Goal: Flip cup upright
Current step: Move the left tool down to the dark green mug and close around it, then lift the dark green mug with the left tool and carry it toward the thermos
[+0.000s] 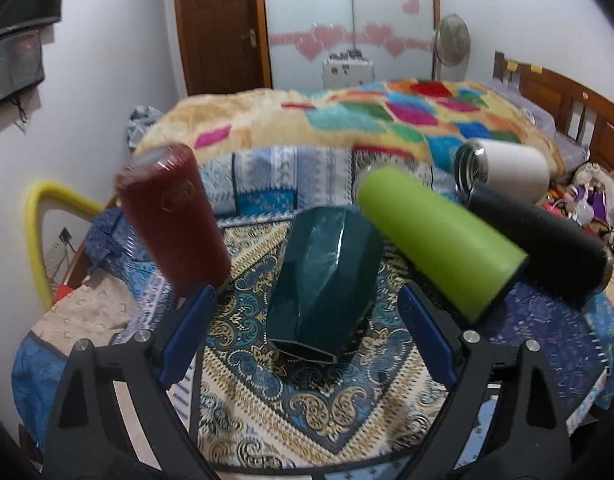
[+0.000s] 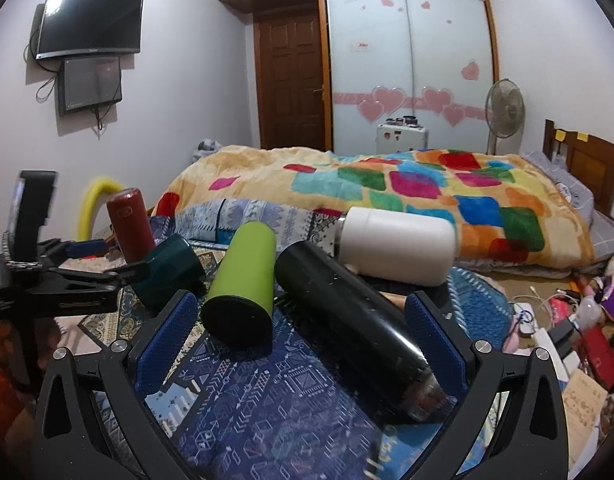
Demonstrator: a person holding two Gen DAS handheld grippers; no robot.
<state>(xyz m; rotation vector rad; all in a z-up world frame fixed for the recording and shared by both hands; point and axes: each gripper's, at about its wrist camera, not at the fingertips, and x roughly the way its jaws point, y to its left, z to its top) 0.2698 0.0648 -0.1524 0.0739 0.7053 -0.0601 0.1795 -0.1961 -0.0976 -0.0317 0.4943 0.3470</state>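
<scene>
While the two grippers hover over the patterned cloth spread at the foot of the bed, five cups and flasks crowd together on it. The left gripper is spread wide, its blue pads standing either side of a dark teal faceted cup that lies on its side with the dark open mouth facing the camera; neither pad touches it. Just to its left a red tumbler stands tilted, base uppermost. To its right lies a lime green tumbler, beyond that a black flask, and behind those a white flask on its side with its steel neck showing. From the right wrist view, the right gripper is likewise wide apart and holds nothing; between its fingers lie the lime green tumbler, black base toward the lens, and the long black flask, the two nearly touching. The white flask rests just behind them. The left gripper shows at the far left beside the teal cup
</scene>
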